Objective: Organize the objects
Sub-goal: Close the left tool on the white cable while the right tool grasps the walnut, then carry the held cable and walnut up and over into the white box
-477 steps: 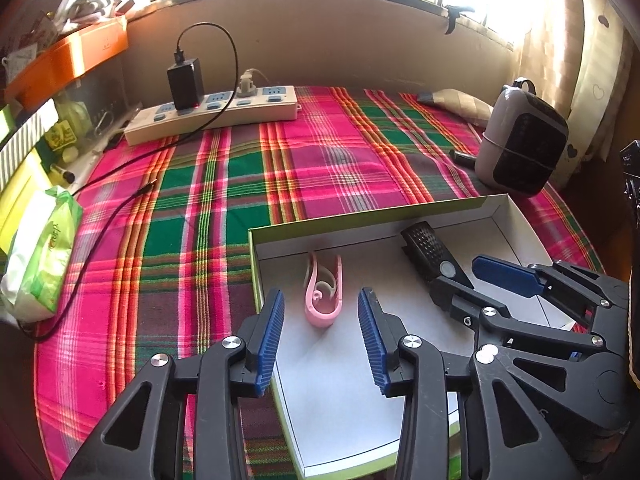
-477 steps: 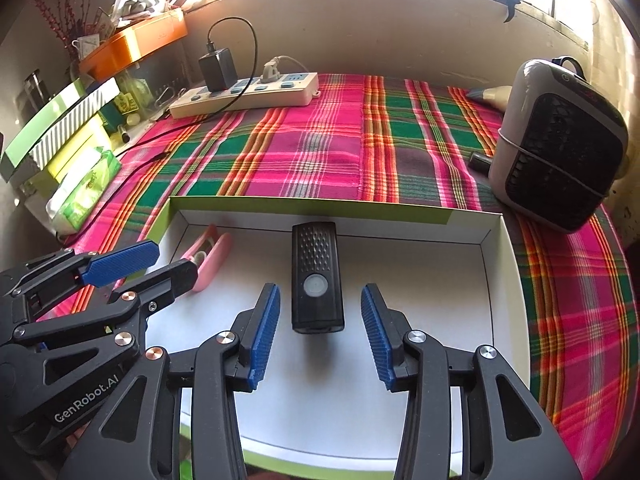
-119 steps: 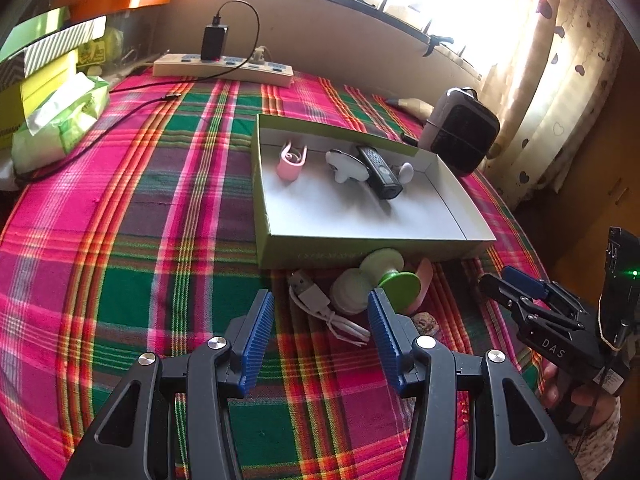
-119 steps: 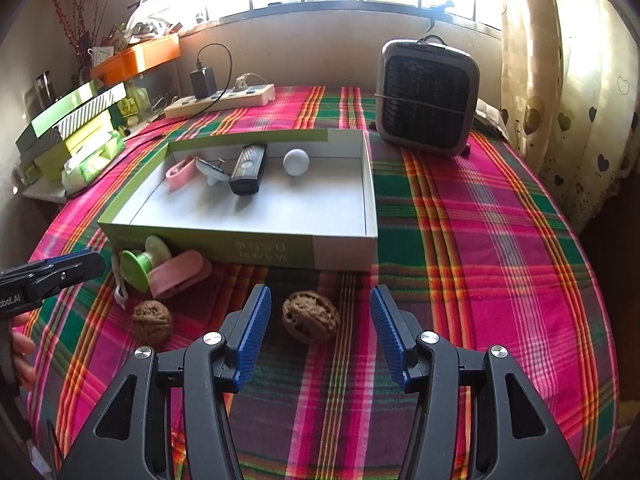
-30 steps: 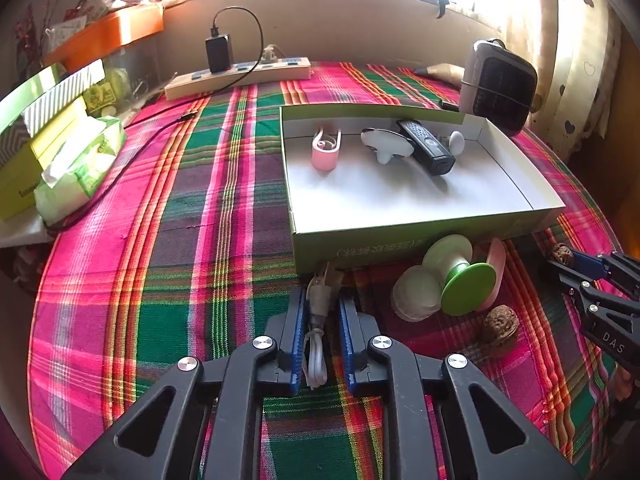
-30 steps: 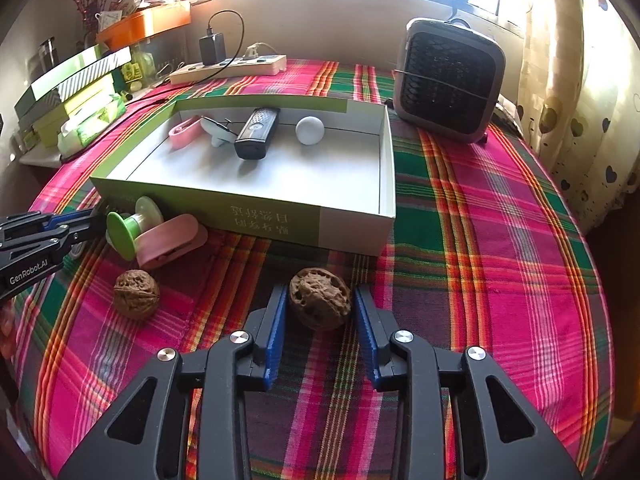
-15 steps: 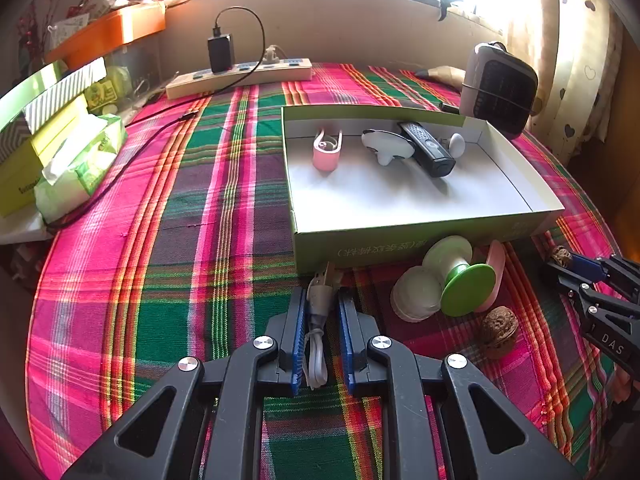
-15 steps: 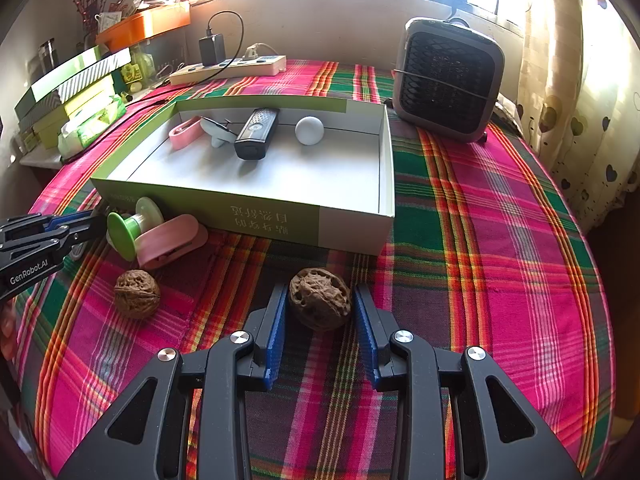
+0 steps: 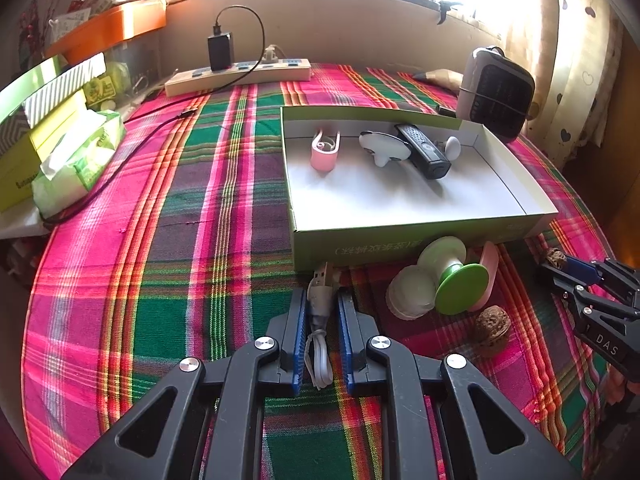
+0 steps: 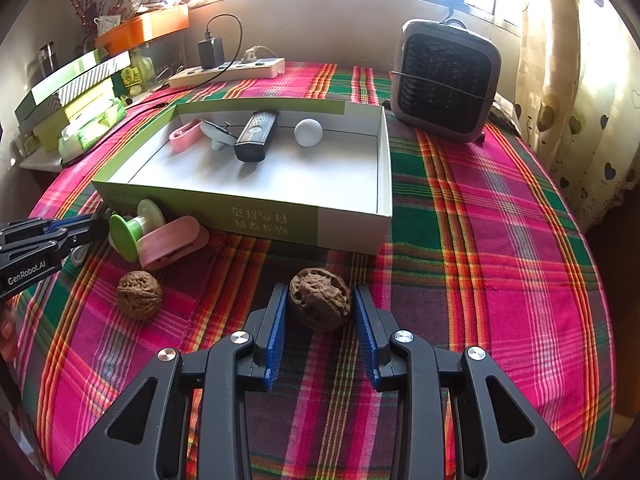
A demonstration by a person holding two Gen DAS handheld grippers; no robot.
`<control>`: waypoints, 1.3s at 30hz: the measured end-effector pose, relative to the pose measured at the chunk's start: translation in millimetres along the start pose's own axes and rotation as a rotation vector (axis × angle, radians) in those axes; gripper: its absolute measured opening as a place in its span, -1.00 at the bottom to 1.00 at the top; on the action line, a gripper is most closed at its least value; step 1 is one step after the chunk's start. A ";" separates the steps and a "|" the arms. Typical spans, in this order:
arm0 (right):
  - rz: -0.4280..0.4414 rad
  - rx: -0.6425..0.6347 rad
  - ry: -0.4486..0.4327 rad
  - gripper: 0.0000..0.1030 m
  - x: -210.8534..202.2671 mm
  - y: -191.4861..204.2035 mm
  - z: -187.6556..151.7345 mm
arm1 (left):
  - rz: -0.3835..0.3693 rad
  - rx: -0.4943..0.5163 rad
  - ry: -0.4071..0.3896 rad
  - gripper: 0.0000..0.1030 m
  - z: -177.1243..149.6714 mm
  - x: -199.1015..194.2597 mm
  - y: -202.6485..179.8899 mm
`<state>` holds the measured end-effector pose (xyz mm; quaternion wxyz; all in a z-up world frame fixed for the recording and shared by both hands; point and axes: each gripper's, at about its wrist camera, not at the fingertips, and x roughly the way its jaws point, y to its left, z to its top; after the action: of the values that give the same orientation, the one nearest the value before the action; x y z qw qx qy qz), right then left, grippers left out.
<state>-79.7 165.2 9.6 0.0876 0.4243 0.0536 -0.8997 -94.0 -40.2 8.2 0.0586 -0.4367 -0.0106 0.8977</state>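
Observation:
My left gripper [image 9: 322,300] is shut on a white USB cable [image 9: 320,320], in front of the green-walled box [image 9: 400,236]. My right gripper [image 10: 320,300] is shut on a walnut [image 10: 320,298] on the plaid cloth, in front of the box [image 10: 260,216]. A second walnut [image 10: 139,294] lies to its left, also showing in the left wrist view [image 9: 491,330]. A green-and-white spool [image 9: 452,276], a white round lid [image 9: 410,292] and a pink clip [image 10: 172,242] lie against the box front. Inside the box are a pink clip [image 9: 325,150], a white gadget [image 9: 382,148], a black remote [image 9: 424,152] and a white ball [image 10: 308,133].
A grey heater [image 10: 446,80] stands behind the box at the right. A power strip [image 9: 240,74] with a black charger sits at the back. Tissue pack [image 9: 76,160] and stacked boxes [image 9: 44,96] line the left edge. A black cable [image 9: 120,160] crosses the cloth at left.
Almost nothing in the last second: both grippers stay shut on the cable and the walnut. Four seconds ago both were open above them.

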 end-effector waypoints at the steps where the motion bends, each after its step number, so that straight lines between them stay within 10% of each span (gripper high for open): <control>1: 0.001 0.000 -0.001 -0.35 -0.4 0.2 0.0 | -0.001 -0.001 -0.001 -0.74 0.0 -0.1 0.0; 39: 0.014 -0.012 -0.106 -0.35 -23.3 0.5 50.3 | -0.074 0.018 -0.080 -0.75 44.7 -23.6 -7.5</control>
<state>-103.0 158.7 59.5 0.0989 0.3758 0.0511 -0.9200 -113.9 -34.0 54.8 0.0953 -0.3991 -0.0211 0.9117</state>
